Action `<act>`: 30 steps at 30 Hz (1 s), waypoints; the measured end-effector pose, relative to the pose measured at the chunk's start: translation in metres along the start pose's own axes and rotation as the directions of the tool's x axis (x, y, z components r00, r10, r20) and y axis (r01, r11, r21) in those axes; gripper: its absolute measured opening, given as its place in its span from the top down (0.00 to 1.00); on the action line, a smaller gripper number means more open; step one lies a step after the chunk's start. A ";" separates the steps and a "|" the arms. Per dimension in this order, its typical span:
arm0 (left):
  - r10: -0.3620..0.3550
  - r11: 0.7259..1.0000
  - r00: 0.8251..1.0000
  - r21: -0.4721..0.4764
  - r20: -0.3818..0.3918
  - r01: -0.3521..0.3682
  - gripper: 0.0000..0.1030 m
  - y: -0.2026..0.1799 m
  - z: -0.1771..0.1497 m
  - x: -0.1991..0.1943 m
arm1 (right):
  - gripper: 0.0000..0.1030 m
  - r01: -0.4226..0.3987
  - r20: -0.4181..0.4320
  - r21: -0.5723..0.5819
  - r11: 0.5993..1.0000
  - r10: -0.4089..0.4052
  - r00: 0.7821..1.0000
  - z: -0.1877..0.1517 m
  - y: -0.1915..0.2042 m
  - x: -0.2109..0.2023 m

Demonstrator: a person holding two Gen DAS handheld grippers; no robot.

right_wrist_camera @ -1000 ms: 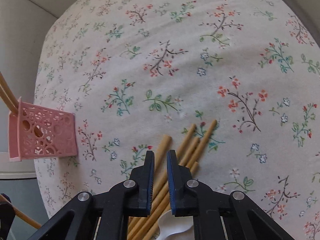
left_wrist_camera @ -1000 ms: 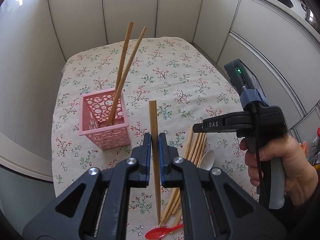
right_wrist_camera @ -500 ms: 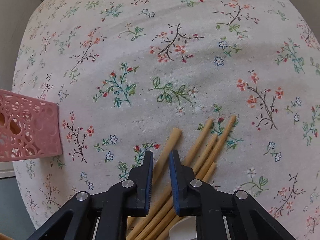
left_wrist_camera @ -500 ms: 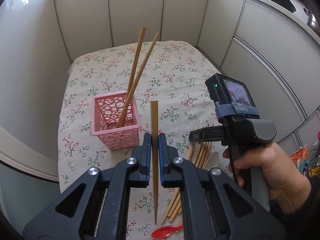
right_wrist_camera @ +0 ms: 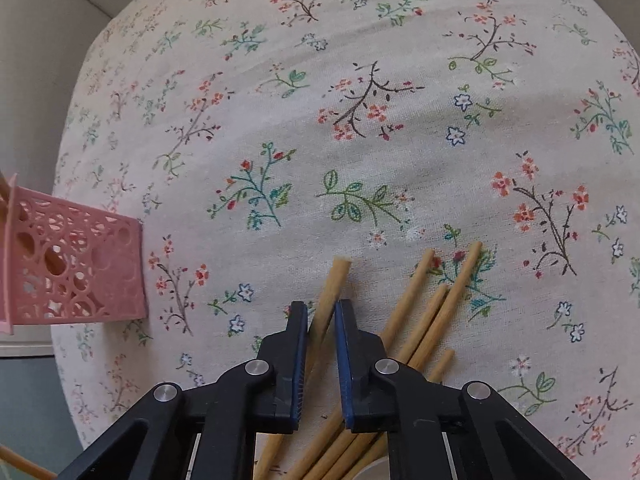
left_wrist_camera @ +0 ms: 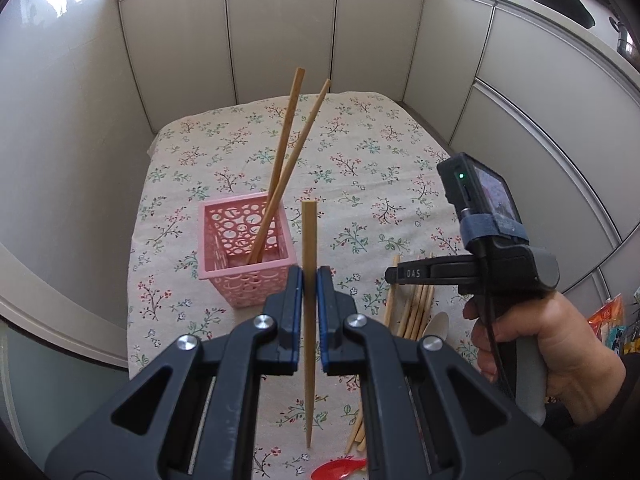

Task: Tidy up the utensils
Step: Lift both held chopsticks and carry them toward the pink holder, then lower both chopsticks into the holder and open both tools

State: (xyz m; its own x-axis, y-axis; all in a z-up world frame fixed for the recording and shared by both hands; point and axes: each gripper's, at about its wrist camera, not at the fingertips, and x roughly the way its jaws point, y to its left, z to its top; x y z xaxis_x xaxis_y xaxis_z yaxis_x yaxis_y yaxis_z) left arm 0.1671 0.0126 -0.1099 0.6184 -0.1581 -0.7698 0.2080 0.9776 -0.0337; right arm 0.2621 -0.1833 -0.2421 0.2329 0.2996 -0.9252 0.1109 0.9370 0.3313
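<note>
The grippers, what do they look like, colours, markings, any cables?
Both grippers, left and right, are black plastic with blue finger pads and silver pivot screws. The right one has a grey pistol handle, white "DAS" lettering, a black cable, and a strapped-on camera with a green light. The hand is bare, with a dark sleeve.

One pink perforated plastic basket (left_wrist_camera: 244, 248), two wooden chopsticks (left_wrist_camera: 294, 148) standing in it, one upright wooden chopstick (left_wrist_camera: 309, 240), five loose wooden chopsticks (right_wrist_camera: 424, 312), one white spoon (left_wrist_camera: 436, 324), one red spoon (left_wrist_camera: 338, 469)
</note>
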 end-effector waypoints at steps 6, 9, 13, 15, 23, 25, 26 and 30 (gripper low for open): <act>0.014 1.000 0.998 -0.029 0.067 -0.012 0.92 0.005 0.003 -0.018 | 0.90 -0.087 0.122 -0.106 0.991 0.099 0.988 -0.011 0.021 -0.054; 0.019 0.999 0.995 -0.034 0.101 -0.015 0.92 0.006 0.003 -0.027 | 0.90 -0.098 0.200 -0.178 0.979 0.133 0.971 -0.026 0.033 -0.087; 0.024 0.999 0.988 -0.033 0.150 -0.020 0.92 0.006 0.003 -0.042 | 0.91 -0.078 0.305 -0.260 0.962 0.159 0.939 -0.046 0.043 -0.125; 0.025 0.999 0.985 -0.034 0.171 -0.019 0.92 0.008 0.003 -0.048 | 0.91 -0.065 0.353 -0.289 0.955 0.170 0.920 -0.055 0.046 -0.142; 0.036 0.998 0.956 -0.066 0.290 -0.017 0.92 0.016 0.013 -0.080 | 0.92 -0.079 0.493 -0.349 0.934 0.254 0.832 -0.071 0.053 -0.200; 0.056 0.997 0.940 -0.075 0.336 -0.032 0.92 0.020 0.018 -0.089 | 0.92 -0.085 0.521 -0.356 0.931 0.273 0.809 -0.072 0.056 -0.213; 0.068 0.996 0.930 -0.081 0.360 -0.041 0.92 0.022 0.020 -0.093 | 0.92 -0.090 0.534 -0.358 0.929 0.283 0.797 -0.073 0.058 -0.219; 0.111 0.991 0.891 -0.118 0.439 -0.065 0.92 0.032 0.029 -0.104 | 0.93 -0.115 0.574 -0.366 0.923 0.321 0.754 -0.069 0.065 -0.237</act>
State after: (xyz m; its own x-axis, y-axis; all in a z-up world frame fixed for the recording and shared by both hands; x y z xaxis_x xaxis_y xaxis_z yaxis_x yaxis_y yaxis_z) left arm 0.1314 0.0562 -0.0120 0.9073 -0.0934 -0.4100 0.0761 0.9954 -0.0583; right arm 0.1475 -0.1811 -0.0142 0.7652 0.4237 -0.4846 -0.2784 0.8966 0.3443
